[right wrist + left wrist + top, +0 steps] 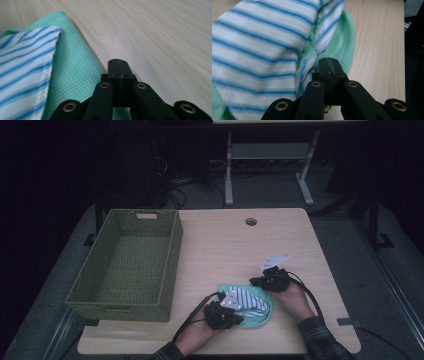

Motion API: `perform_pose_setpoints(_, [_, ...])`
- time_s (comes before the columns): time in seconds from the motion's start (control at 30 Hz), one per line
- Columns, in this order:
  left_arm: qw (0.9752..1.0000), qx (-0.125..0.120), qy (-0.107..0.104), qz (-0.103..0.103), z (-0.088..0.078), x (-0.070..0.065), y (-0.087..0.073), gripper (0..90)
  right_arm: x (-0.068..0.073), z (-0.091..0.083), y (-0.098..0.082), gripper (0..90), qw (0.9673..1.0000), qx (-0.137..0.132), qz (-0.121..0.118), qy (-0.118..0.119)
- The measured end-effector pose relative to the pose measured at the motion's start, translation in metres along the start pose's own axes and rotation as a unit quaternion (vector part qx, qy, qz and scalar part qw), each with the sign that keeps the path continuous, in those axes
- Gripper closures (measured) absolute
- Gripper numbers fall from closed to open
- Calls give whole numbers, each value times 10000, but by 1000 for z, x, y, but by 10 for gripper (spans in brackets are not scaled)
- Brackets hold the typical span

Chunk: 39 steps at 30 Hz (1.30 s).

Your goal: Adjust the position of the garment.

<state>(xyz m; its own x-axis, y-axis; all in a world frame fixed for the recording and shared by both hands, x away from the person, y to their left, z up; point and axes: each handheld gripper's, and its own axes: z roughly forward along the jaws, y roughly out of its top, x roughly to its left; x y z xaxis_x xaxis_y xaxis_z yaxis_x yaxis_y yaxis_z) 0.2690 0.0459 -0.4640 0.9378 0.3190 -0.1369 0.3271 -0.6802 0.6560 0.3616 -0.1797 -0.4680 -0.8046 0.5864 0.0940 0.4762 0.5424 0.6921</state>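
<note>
From above, two claws work a striped cloth point(246, 301) atop a green cloth point(260, 317) near the worktop's point(225, 245) front edge, seemingly mid-fold, with a woven basket point(170, 245) at its left edge likely next. The left claw point(329, 65) sits closed, its jaws together against the striped cloth's edge, whether pinching it unclear. The right claw point(118, 67) is closed and empty at the green cloth's border.

Black grippers, brass-ringed screws, black cables, dark plaid sleeves point(320, 337).

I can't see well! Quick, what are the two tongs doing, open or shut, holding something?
Left tongs: shut; whether they pinch the striped cloth cannot be told.
Right tongs: shut, at the green cloth's edge; grip cannot be told.
</note>
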Motion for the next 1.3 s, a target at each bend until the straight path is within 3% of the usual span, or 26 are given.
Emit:
perform_pose_setpoints(0.7, [9983, 135, 553, -115, -10, 32, 0, 895, 9, -21, -20, 900, 9998, 169, -28, 57])
perform_pose_setpoints(1.07, [9975, 136, 666, -167, -8, 41, 5, 895, 17, -31, -29, 900, 9997, 217, -47, 129])
perform_pose_setpoints(1.3, [9968, 210, 773, -74, -5, 47, 11, 895, 23, -38, -38, 900, 9996, 191, -48, 200])
